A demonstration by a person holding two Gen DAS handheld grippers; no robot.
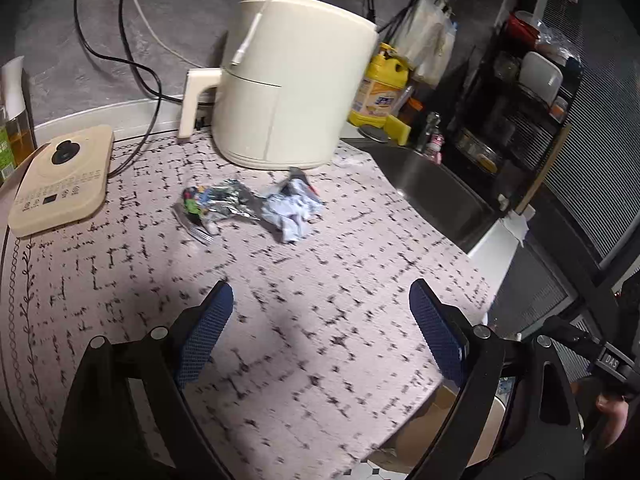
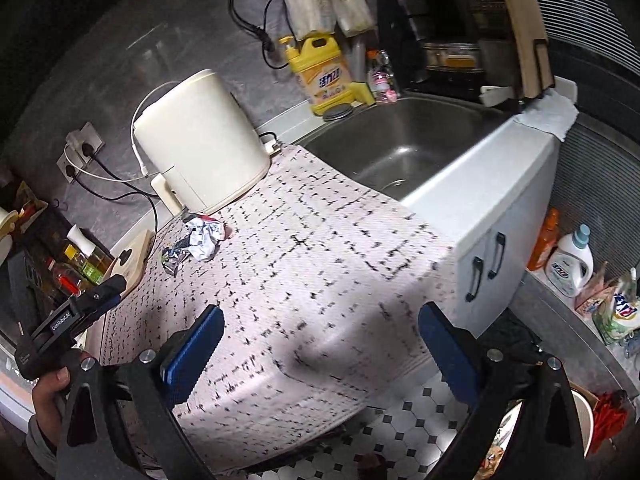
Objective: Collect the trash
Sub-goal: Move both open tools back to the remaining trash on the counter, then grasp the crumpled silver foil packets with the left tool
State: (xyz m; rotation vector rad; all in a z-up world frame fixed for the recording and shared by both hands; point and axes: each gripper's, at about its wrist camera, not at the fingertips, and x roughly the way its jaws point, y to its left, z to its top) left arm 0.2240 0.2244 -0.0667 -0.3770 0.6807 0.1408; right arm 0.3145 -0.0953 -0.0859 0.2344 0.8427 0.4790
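A crumpled foil snack wrapper (image 1: 212,206) and a crumpled pale blue-white paper wad (image 1: 294,212) lie side by side on the patterned counter mat (image 1: 320,320), just in front of the cream air fryer (image 1: 292,84). My left gripper (image 1: 320,304) is open and empty, above the mat, short of the trash. In the right wrist view the paper wad (image 2: 205,238) and the foil wrapper (image 2: 174,258) lie far to the left. My right gripper (image 2: 320,326) is open and empty over the mat's near edge. The left gripper body (image 2: 72,320) shows at the left there.
A cream induction cooker (image 1: 62,182) lies at the left. A steel sink (image 2: 404,152) is to the right, with a yellow detergent jug (image 2: 324,76) behind it. Cables run to wall sockets (image 2: 80,152). A bin rim (image 1: 486,432) shows below the counter edge.
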